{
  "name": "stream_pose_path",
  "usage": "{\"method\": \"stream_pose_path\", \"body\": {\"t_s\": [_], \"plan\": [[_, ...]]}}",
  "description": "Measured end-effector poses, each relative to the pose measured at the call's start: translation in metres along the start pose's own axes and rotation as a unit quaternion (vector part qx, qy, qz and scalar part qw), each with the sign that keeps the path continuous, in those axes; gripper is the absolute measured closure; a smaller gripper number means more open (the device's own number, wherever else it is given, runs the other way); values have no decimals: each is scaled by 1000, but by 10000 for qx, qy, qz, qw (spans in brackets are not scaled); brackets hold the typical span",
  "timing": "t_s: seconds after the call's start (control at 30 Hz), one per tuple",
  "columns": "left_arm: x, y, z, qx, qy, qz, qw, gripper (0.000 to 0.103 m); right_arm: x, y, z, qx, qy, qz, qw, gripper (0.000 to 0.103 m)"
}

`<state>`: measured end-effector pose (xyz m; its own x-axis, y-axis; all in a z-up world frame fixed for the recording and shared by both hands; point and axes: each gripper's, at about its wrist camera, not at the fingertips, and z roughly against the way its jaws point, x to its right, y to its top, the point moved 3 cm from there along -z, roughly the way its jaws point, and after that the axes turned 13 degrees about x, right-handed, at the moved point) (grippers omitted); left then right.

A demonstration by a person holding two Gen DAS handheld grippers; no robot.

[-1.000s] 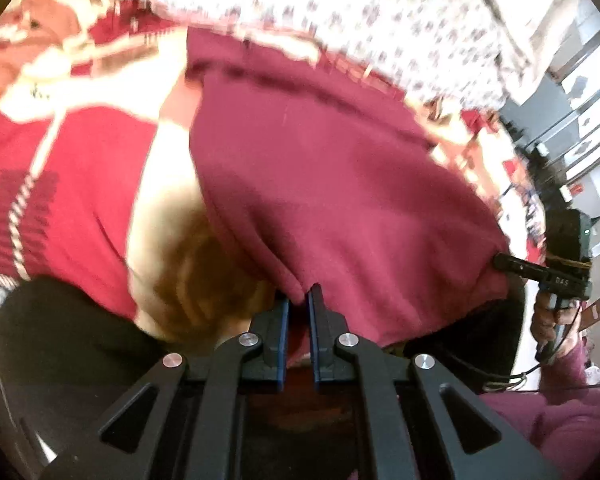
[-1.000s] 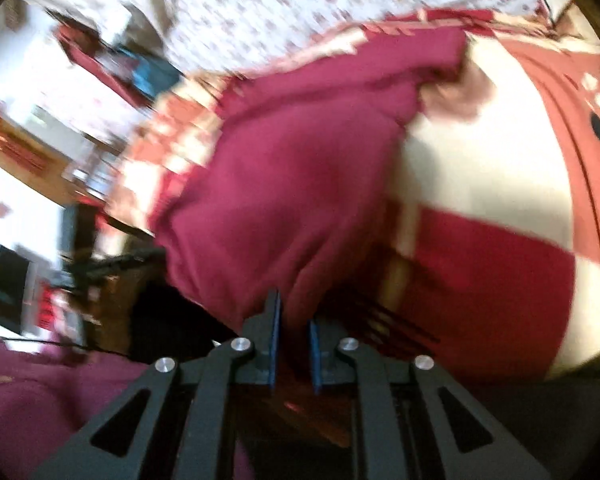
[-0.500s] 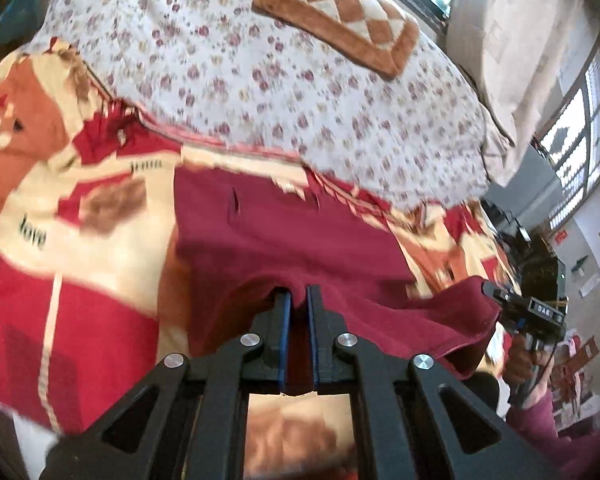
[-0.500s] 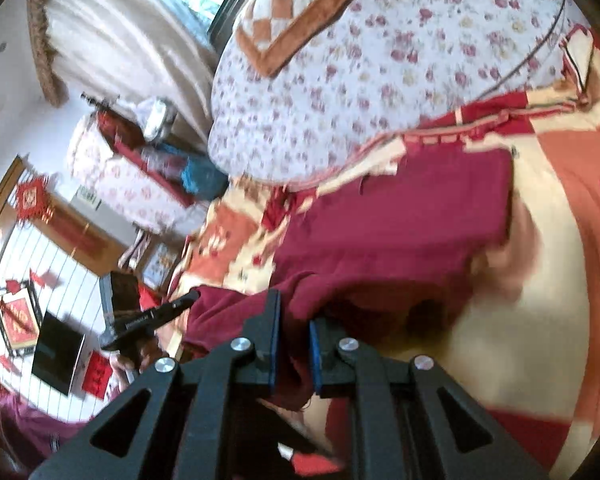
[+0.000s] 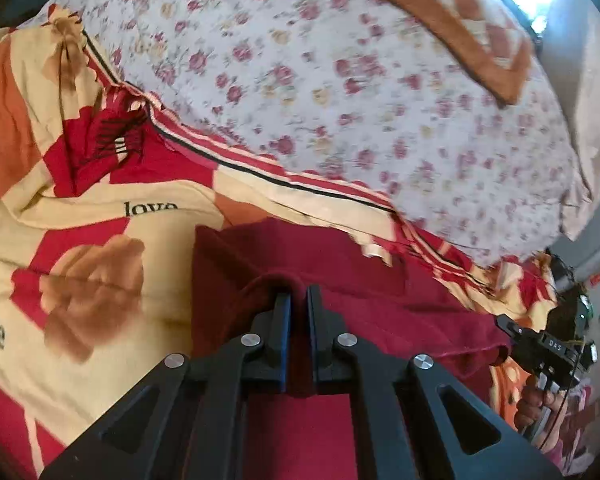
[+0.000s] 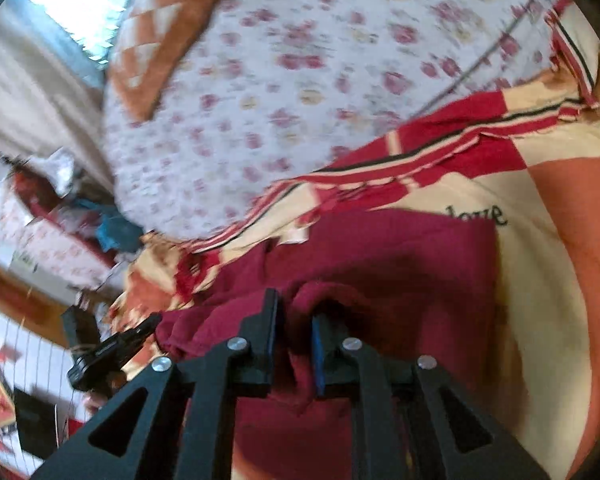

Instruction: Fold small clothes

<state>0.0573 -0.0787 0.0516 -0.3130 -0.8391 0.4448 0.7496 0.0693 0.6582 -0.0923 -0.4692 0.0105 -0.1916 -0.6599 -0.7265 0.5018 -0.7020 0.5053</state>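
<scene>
A maroon garment lies on a red, cream and orange blanket on the bed, its near part doubled over the part beneath. My left gripper is shut on a raised fold at the garment's near left edge. In the right wrist view the same garment spreads ahead. My right gripper has a bunched fold of it between its fingers, and its jaws are opening while the cloth is still pinched. Each gripper shows at the edge of the other's view, with a hand on the right one.
A white quilt with small red flowers lies beyond the blanket. A brown checked cushion rests on it below a bright window. Cluttered furniture stands off the bed to the left in the right wrist view.
Both grippers have carried the garment's held edge forward across the bed, towards the floral quilt. The cloth has gone from hanging lifted to lying doubled over itself.
</scene>
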Motion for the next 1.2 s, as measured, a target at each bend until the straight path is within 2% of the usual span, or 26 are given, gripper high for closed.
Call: {"method": "stream_pose_path", "body": {"t_s": [0.13, 0.2, 0.27, 0.3, 0.33, 0.37, 0.4, 0.5, 0.6, 0.63, 0.7, 0.77, 0.9, 1.0, 1.2], "plan": [[-3, 9, -15, -3, -24, 61, 10000, 103, 5, 10, -20, 81, -129, 72, 9999, 87], [-6, 10, -22, -155, -99, 209, 9996, 103, 12, 11, -26, -20, -417, 13, 9991, 80], [-9, 12, -21, -180, -152, 324, 9992, 103, 19, 12, -22, 5, -567, -111, 9983, 44], [-10, 14, -18, -170, -204, 349, 9990, 100, 21, 14, -14, 175, -574, -167, 9981, 42], [-12, 17, -14, -150, -263, 370, 9989, 93, 23, 17, -3, 371, -586, -191, 9974, 42], [-13, 21, -7, -47, -302, 380, 9988, 80, 23, 20, 6, 505, -607, -195, 9967, 42], [-14, 24, 0, 81, -336, 372, 9987, 77, 21, 21, 16, 606, -613, -147, 9962, 42], [-9, 28, 12, 134, -386, 216, 9989, 77, -8, 13, 31, 535, -511, 678, 9949, 42], [-2, 23, 13, 206, -259, -3, 9995, 77, -41, -4, 12, 220, -708, 1664, 9833, 42], [0, 19, 8, 156, -184, -31, 9997, 77, -47, -7, 2, 117, -698, 1761, 9818, 42], [1, 13, -4, 57, 35, -64, 10000, 77, -49, -11, -20, -41, -785, 1789, 9807, 42], [1, 4, -20, -102, 358, -178, 9991, 77, -43, -10, -45, -160, -1062, 1794, 9779, 42], [-7, -9, -49, -284, 1218, -594, 9904, 77, -23, 4, -84, -274, -1676, 1651, 9715, 42], [-12, -15, -61, -331, 1354, -709, 9877, 77, -2, 7, -105, -454, -2038, 1564, 9654, 42], [-9, -18, -66, -224, 1512, -950, 9837, 76, -3, 4, -111, -352, -2144, 1734, 9606, 42]]}}
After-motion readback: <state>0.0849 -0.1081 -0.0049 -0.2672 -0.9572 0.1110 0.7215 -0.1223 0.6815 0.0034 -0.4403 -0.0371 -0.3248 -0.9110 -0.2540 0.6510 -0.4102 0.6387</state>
